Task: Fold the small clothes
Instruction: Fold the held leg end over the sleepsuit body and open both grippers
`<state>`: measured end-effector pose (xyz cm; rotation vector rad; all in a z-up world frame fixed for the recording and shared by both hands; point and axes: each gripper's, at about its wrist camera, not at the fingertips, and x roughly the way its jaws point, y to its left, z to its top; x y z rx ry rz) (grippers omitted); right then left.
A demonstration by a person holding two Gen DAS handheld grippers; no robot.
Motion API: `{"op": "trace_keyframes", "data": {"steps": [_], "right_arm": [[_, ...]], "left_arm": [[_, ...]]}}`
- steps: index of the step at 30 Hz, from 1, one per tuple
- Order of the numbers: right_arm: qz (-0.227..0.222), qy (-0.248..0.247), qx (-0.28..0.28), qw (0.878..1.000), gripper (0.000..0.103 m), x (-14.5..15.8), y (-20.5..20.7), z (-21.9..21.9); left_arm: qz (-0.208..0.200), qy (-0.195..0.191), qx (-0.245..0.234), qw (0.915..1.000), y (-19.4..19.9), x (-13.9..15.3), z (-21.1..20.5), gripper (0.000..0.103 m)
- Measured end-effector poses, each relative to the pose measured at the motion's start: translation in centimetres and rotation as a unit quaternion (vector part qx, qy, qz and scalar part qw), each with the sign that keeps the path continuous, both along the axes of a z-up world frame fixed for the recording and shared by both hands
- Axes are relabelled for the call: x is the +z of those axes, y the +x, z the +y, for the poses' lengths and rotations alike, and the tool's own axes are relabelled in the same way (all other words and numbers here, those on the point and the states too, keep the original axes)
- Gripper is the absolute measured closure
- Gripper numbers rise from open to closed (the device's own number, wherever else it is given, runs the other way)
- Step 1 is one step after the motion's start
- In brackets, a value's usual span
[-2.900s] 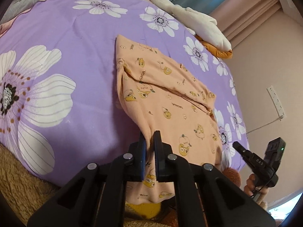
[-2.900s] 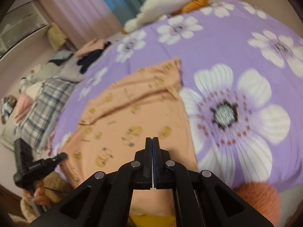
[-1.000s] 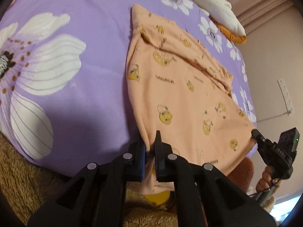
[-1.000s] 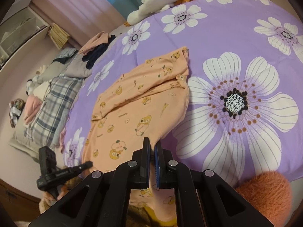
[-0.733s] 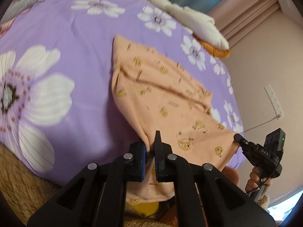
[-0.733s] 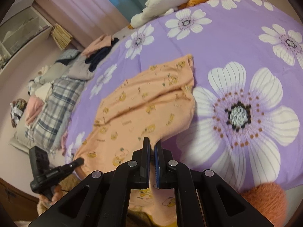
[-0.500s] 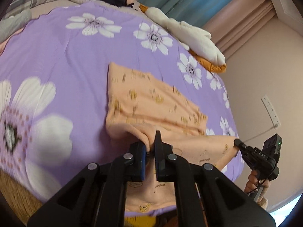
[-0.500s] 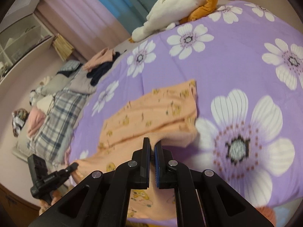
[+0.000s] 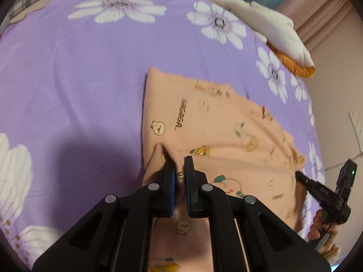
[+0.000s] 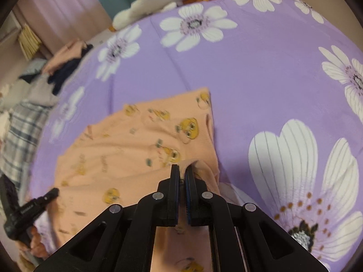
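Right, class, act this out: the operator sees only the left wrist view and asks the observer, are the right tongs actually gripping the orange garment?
Observer: Yes. The right wrist view shows the right tongs shut on a raised fold of the orange garment.
Operator: Anything beyond the bed on that side?
Observer: A straw-coloured bundle stands by the pink curtain.
Operator: And nearer?
Observer: A heap of peach and dark clothes lies just past the purple bedspread.
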<state>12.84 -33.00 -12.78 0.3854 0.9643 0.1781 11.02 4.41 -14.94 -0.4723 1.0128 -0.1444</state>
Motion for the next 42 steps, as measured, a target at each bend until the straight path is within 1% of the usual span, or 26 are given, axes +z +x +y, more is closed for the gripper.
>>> {"op": "trace_keyframes", "data": {"steps": [2,5,9,12,16,18,26,32,33,34,35,36,37,38,39,40,41,42], "right_arm": [[-0.014,-0.019,0.008,1.000,0.097,0.0,-0.2,0.3],[-0.024,-0.024,0.000,0.999,0.097,-0.3,-0.7,0.3],[-0.031,-0.035,-0.002,0.999,0.097,-0.3,-0.7,0.6],[-0.037,-0.043,-0.002,0.998,0.097,-0.4,-0.5,0.9],[-0.042,-0.055,0.000,0.998,0.097,-0.3,-0.4,1.2],[-0.044,-0.055,-0.001,0.998,0.097,-0.3,-0.4,1.2],[-0.049,-0.062,-0.002,0.997,0.097,-0.3,-0.6,1.5],[-0.056,-0.070,-0.001,0.996,0.097,-0.1,-0.7,1.7],[-0.057,-0.068,-0.001,0.996,0.097,-0.1,-0.7,1.6],[-0.058,-0.061,0.003,0.996,0.093,-0.1,-0.8,1.5],[-0.060,-0.050,0.010,0.997,0.083,0.0,-0.8,1.5],[-0.063,-0.033,0.019,0.997,0.076,0.1,-0.9,1.4],[-0.067,-0.013,0.028,0.997,0.063,0.3,-1.1,1.2],[-0.069,-0.003,0.031,0.997,0.056,0.6,-1.4,1.1],[-0.070,-0.003,0.029,0.997,0.056,0.9,-1.8,1.0],[-0.072,-0.013,0.028,0.997,0.055,1.6,-2.3,0.9],[-0.075,-0.021,0.029,0.997,0.054,2.1,-2.9,0.8],[-0.078,-0.024,0.028,0.996,0.051,2.4,-3.4,0.6]], "left_arm": [[-0.007,-0.004,-0.004,1.0000,-0.1,-0.1,0.3,0.094],[-0.009,-0.020,-0.003,0.9998,-0.3,-0.4,0.7,0.094],[-0.013,-0.057,0.004,0.9983,-0.6,-1.0,1.4,0.094],[-0.008,-0.086,0.008,0.9962,-0.6,-1.1,1.8,0.094],[-0.008,-0.112,0.014,0.9936,-0.7,-1.4,2.2,0.094],[-0.011,-0.111,0.013,0.9937,-0.9,-1.4,2.1,0.094],[-0.023,-0.076,0.010,0.9968,-1.0,-1.2,1.3,0.094],[-0.028,-0.069,0.013,0.9971,-1.1,-1.1,1.2,0.094],[-0.030,-0.066,0.015,0.9972,-1.2,-1.1,1.1,0.094],[-0.036,-0.060,0.013,0.9974,-1.4,-0.9,0.9,0.093],[-0.040,-0.057,0.010,0.9975,-1.6,-0.7,0.8,0.086],[-0.047,-0.057,0.005,0.9972,-1.9,-0.4,0.6,0.081],[-0.050,-0.058,-0.004,0.9970,-2.3,0.0,0.4,0.066],[-0.052,-0.059,-0.014,0.9968,-2.7,0.4,0.1,0.048],[-0.058,-0.058,-0.022,0.9964,-3.3,1.1,-0.2,0.039],[-0.063,-0.048,-0.023,0.9966,-3.9,1.8,-0.4,0.027],[-0.065,-0.033,-0.021,0.9971,-4.7,2.5,-0.6,0.023],[-0.066,-0.022,-0.022,0.9973,-5.4,3.1,-0.8,0.023]]}}
